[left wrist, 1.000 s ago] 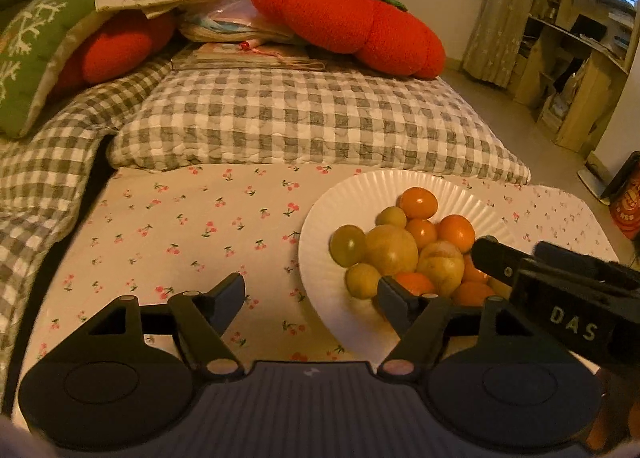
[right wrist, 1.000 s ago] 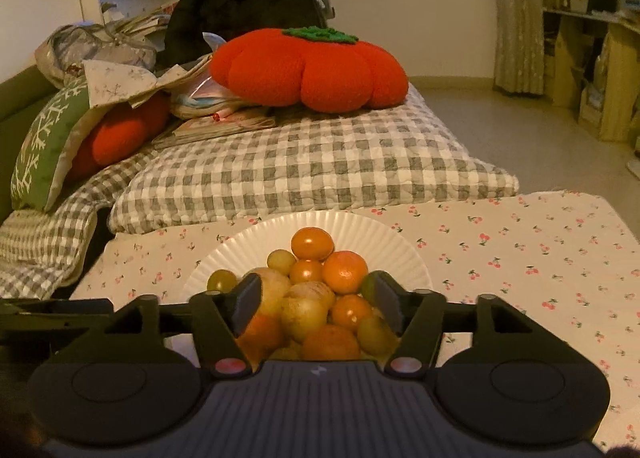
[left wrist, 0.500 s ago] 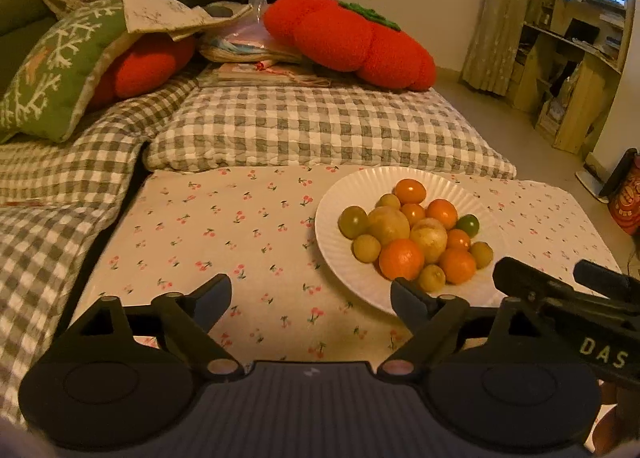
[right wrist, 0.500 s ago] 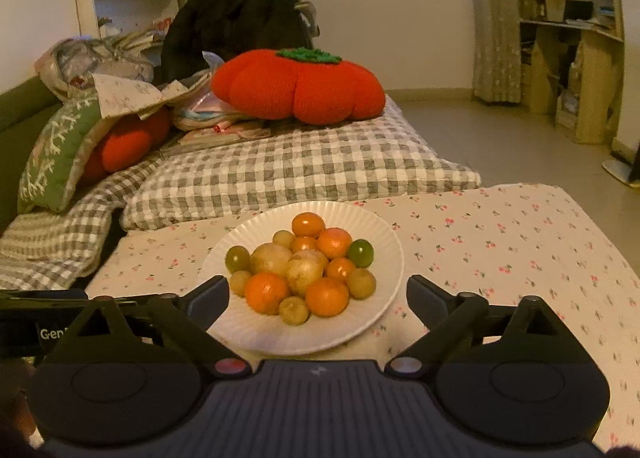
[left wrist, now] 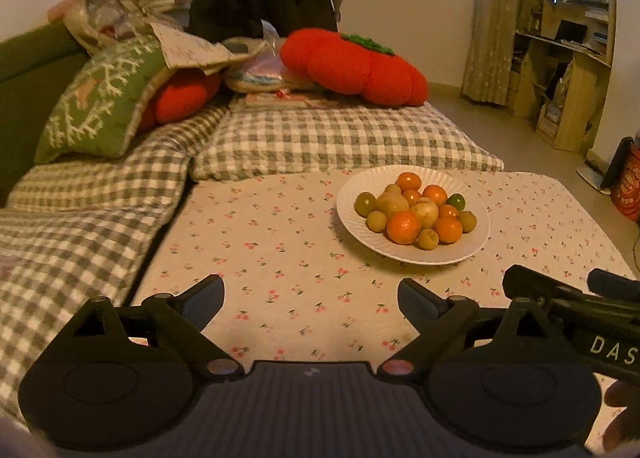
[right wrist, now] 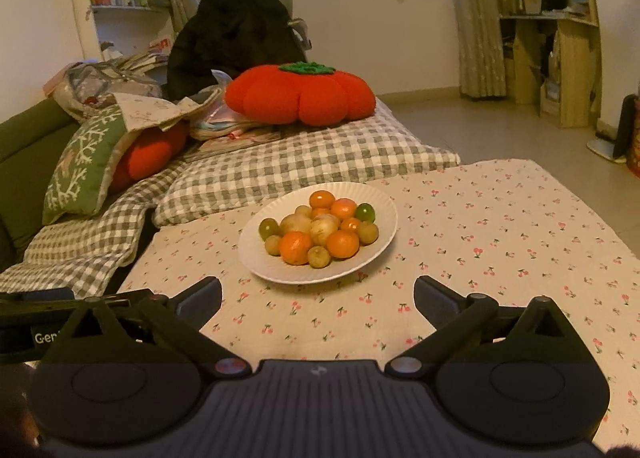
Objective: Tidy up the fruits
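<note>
From my left wrist camera: the left gripper (left wrist: 310,300) hangs over the cherry-print desk (left wrist: 280,258), its jaws apart and opening with nothing but cloth between them. The white plate (left wrist: 412,254) sits at about one o'clock from it, well apart — heaped with fruits (left wrist: 414,209), oranges among small green and yellowish ones. At four o'clock the black body of my other gripper pokes into the picture. Beyond the desk lies a grey checked bed cover (left wrist: 328,141) with a red pumpkin-shaped cushion (left wrist: 352,65) on it.

From my right wrist camera: the right gripper (right wrist: 318,296) is spread wide and opening too, holding nothing. The plate (right wrist: 320,274) lies at twelve o'clock, just past the fingertips and untouched — all the fruits (right wrist: 320,230) piled on it, a green one at the heap's two o'clock edge. The red cushion (right wrist: 300,95) sits farther off at twelve.
</note>
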